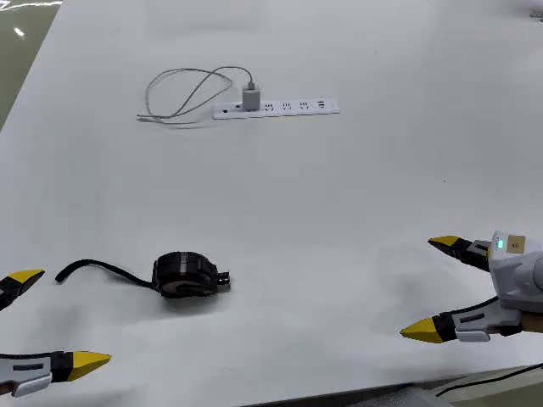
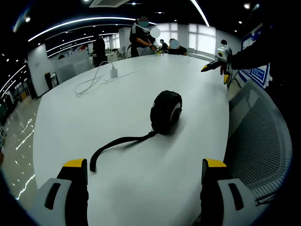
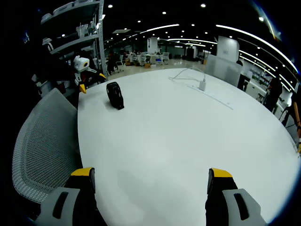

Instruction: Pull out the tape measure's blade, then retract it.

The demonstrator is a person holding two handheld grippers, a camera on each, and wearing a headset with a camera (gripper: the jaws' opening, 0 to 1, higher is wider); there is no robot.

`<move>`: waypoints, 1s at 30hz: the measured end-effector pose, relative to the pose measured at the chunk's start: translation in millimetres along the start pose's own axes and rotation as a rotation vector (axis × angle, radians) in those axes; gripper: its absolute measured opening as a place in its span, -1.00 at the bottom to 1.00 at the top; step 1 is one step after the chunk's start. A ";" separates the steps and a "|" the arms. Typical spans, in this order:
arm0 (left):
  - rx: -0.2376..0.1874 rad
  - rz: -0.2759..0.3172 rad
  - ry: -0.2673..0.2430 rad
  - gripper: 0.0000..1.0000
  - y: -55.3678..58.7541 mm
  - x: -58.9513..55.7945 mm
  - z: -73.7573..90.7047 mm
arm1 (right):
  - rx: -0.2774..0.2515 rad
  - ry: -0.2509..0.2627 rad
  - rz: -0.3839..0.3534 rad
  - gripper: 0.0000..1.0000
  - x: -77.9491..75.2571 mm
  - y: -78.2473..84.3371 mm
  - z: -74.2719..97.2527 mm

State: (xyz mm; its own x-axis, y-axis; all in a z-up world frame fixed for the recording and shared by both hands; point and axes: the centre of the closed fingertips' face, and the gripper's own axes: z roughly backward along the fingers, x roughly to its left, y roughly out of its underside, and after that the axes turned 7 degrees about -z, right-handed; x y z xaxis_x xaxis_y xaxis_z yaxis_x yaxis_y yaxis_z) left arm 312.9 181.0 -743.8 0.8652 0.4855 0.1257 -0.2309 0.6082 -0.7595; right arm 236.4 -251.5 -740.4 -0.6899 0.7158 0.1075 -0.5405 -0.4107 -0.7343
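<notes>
On the white table [image 1: 356, 186], the tape measure [image 1: 188, 275] lies untouched just ahead of your left gripper [image 1: 58, 320], jaws wide apart — well clear of your right gripper [image 1: 428, 287], likewise spread and empty.

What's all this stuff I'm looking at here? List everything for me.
tape measure: one, black, near table edge
strap: one, black, trailing left from the tape measure
power strip: one, white, far across the table
charger: one, white, plugged into the power strip
cable: one, white, looped left of the charger
table: one, white
mesh chair: one, grey, at the table's near side
left hand-held gripper: one, yellow-tipped, open, near the tape measure
right hand-held gripper: one, yellow-tipped, open, over bare table
</notes>
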 end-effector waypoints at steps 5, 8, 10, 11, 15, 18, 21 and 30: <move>-0.004 0.009 0.009 0.98 -2.0 -1.0 -0.5 | 0.007 0.006 -0.016 0.98 -0.8 3.5 1.2; -0.010 0.020 0.006 0.98 -2.7 -0.2 -0.5 | 0.013 0.003 -0.011 0.98 1.1 5.6 1.1; -0.010 0.019 0.006 0.98 -2.2 -0.1 -0.8 | 0.015 0.003 -0.012 0.98 1.5 6.2 1.0; -0.006 0.021 0.006 0.98 -1.2 -0.1 -0.7 | 0.015 0.004 -0.015 0.98 1.4 6.6 0.9; -0.009 0.024 0.005 0.98 -1.9 0.5 -0.6 | 0.017 0.003 -0.016 0.98 2.4 8.2 0.9; -0.008 0.022 0.003 0.98 -2.3 1.6 -0.3 | 0.018 0.004 -0.018 0.98 1.9 8.5 0.8; 0.006 0.012 -0.003 0.98 0.2 2.9 -1.2 | 0.021 0.006 -0.025 0.98 0.8 8.2 1.1; 0.025 0.044 0.021 0.98 2.3 -1.5 -1.9 | 0.038 0.003 -0.020 0.98 -0.4 6.5 0.4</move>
State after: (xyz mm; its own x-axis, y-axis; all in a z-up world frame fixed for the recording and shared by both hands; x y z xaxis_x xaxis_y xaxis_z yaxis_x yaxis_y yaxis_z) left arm 312.0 180.4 -746.9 0.8630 0.4990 0.0790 -0.2797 0.6021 -0.7478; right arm 233.0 -254.7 -745.0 -0.6776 0.7256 0.1200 -0.5721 -0.4176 -0.7059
